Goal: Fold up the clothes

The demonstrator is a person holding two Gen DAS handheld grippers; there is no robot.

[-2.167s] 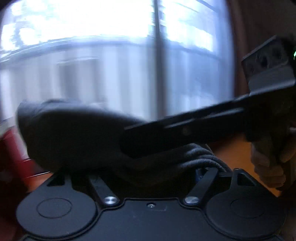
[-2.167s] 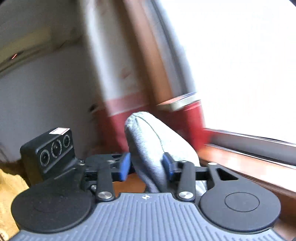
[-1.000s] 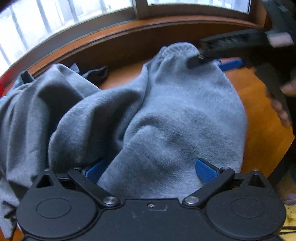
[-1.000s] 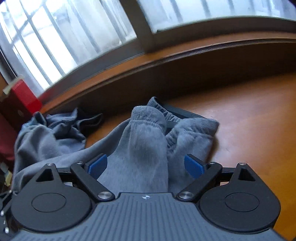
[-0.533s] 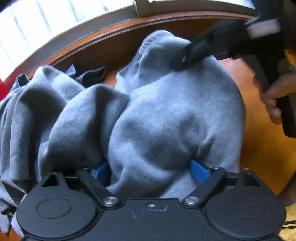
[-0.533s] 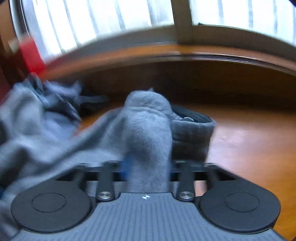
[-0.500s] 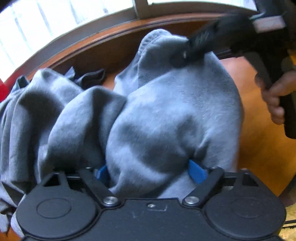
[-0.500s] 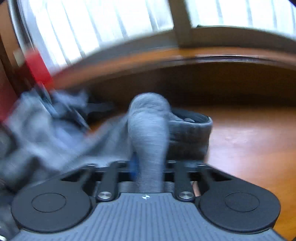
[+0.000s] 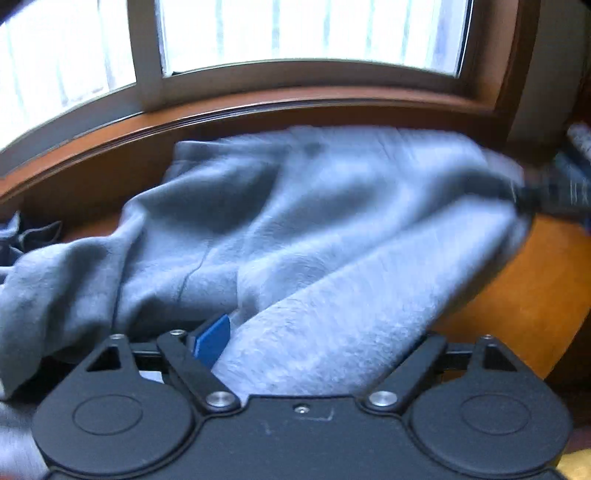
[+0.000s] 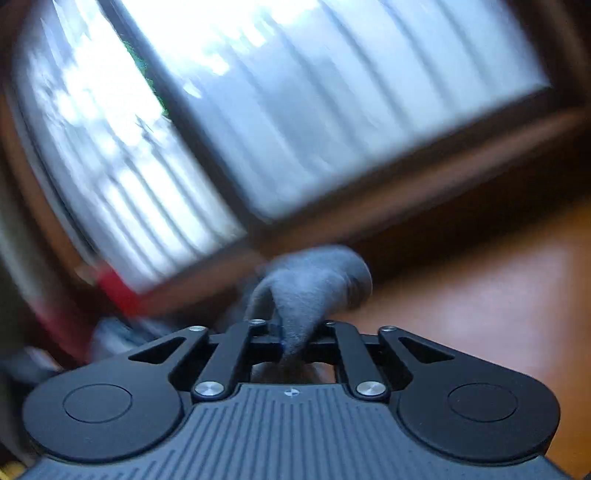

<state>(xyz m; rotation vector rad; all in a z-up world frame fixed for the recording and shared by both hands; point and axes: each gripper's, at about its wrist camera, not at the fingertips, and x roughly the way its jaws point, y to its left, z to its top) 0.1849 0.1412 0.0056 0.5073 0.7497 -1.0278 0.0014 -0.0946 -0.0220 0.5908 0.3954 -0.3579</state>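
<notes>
Stretching across the wooden counter (image 9: 524, 295) below the window (image 9: 295, 33), a grey sweatshirt (image 9: 314, 229) is seen drawn out between the two tongs — its near end bunched inside the left tongs (image 9: 317, 336), whose jaws stand wide and have just been opening a little, one blue pad (image 9: 212, 338) showing beside the cloth (whether the pads press on it cannot be told). A narrow fold of the same fabric is clenched by the right tongs (image 10: 295, 332), whose jaws have just eased slightly apart yet remain pinched on it — the view there is blurred.
</notes>
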